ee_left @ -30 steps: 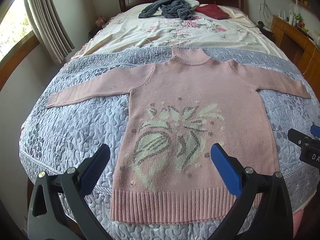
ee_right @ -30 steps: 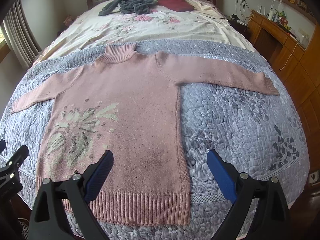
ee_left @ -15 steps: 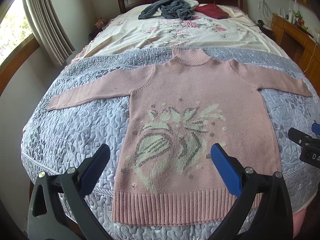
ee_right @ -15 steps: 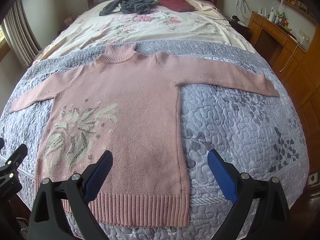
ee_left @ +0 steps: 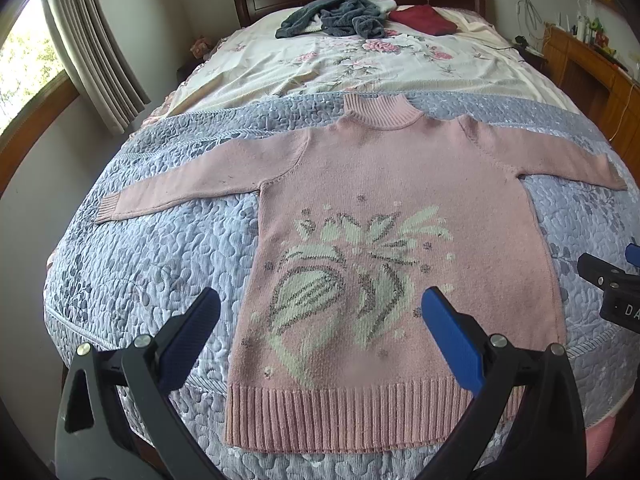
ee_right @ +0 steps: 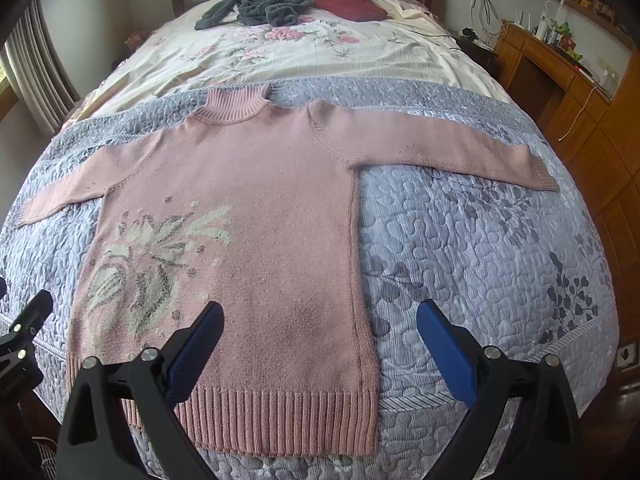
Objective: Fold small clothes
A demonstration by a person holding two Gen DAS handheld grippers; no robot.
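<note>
A small pink knitted sweater [ee_left: 384, 184] with a pale leaf pattern lies flat, front up, on a grey-blue quilt [ee_left: 160, 248], both sleeves spread sideways and its ribbed hem nearest me. My left gripper [ee_left: 320, 312] hovers open above the hem's left half, nothing between its blue pads. In the right wrist view the same sweater [ee_right: 256, 200] fills the left half. My right gripper [ee_right: 320, 320] hangs open over the sweater's lower right corner. Each gripper's black tip shows at the edge of the other's view.
Beyond the quilt [ee_right: 480, 248] lies a floral bedspread [ee_left: 340, 64] with a dark grey garment [ee_left: 340, 18] and a folded maroon one [ee_left: 424, 18] near the wooden headboard. A wooden dresser [ee_right: 560, 80] stands at the right, a curtained window [ee_left: 80, 48] at the left.
Both views have shifted slightly; the sweater sits a little lower and closer in frame. Both grippers stay open, and the sweater has not moved on the quilt.
</note>
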